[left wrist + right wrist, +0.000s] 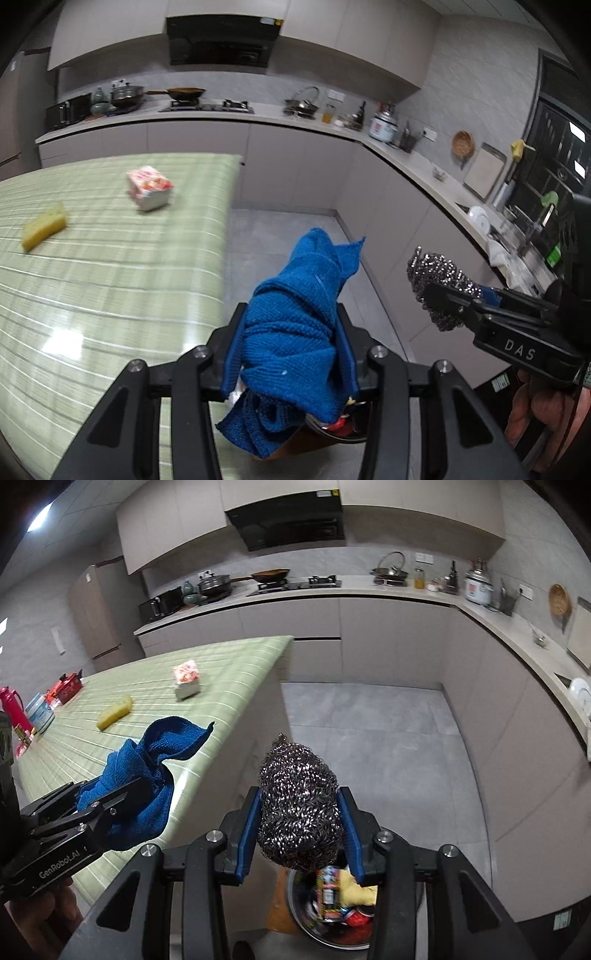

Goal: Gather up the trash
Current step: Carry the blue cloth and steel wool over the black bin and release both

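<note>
My left gripper [291, 325] is shut on a crumpled blue cloth [295, 317], held off the right edge of the green table [110, 280]; it also shows in the right wrist view [136, 775]. My right gripper [299, 812] is shut on a steel wool scourer [299, 805], also seen in the left wrist view [439, 284]. Both hang above a metal bowl [306, 926] on the floor holding packets and cans. A yellow sponge [44, 227] and a pink-white packet [149, 186] lie on the table.
Red containers and a tin [40, 709] stand at the table's far left. Kitchen counters [369, 587] with stove, pots and a rice cooker run along the back and right walls. Grey floor [369, 731] lies between table and cabinets.
</note>
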